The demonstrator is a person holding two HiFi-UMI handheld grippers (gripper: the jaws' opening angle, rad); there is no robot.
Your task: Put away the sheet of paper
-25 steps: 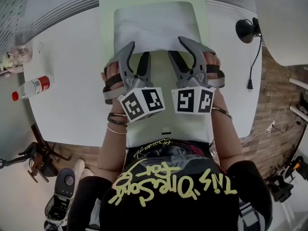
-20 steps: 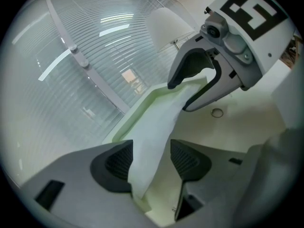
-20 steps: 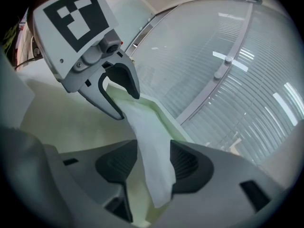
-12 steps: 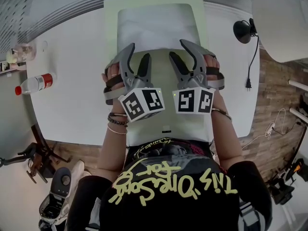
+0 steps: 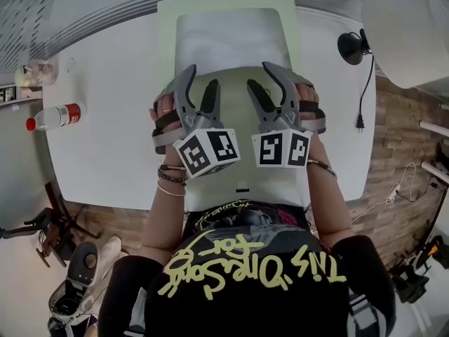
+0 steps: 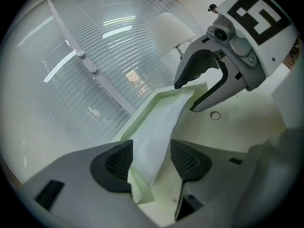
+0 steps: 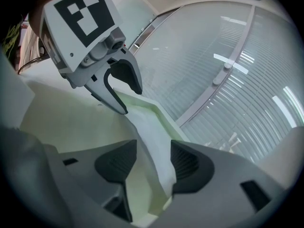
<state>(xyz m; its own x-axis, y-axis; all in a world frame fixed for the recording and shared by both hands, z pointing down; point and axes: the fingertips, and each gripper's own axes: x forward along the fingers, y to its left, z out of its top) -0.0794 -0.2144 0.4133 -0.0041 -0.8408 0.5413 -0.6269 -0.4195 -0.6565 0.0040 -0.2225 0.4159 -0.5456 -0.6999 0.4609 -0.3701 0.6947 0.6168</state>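
On the white worktop point(image 5: 105, 132), seen from overhead, a pale green mat point(image 5: 167, 48) ran from the near edge to the far one, and the sheet of paper point(image 5: 231, 41) lay on its far half. The left hand-held gripper point(image 5: 200, 77) and the right hand-held gripper point(image 5: 261, 76) sat side by side at the sheet's near edge, both with jaws spread. A bottle point(image 5: 56, 116) lay well off to the left.

Along the left hand-held gripper's own jaws, the pads stood wide apart with the sheet's near edge curling up between them. It looked loose, not pinched.

Along the right one's jaws it was the same: pads apart, the paper's edge standing between them unclamped.

To my eye the step in hand was the hold on that near edge, and nothing was gripped. The next move would call for both pairs of jaws to close evenly on the thin edge, then lift together so the sheet neither creased nor slipped out on one side.
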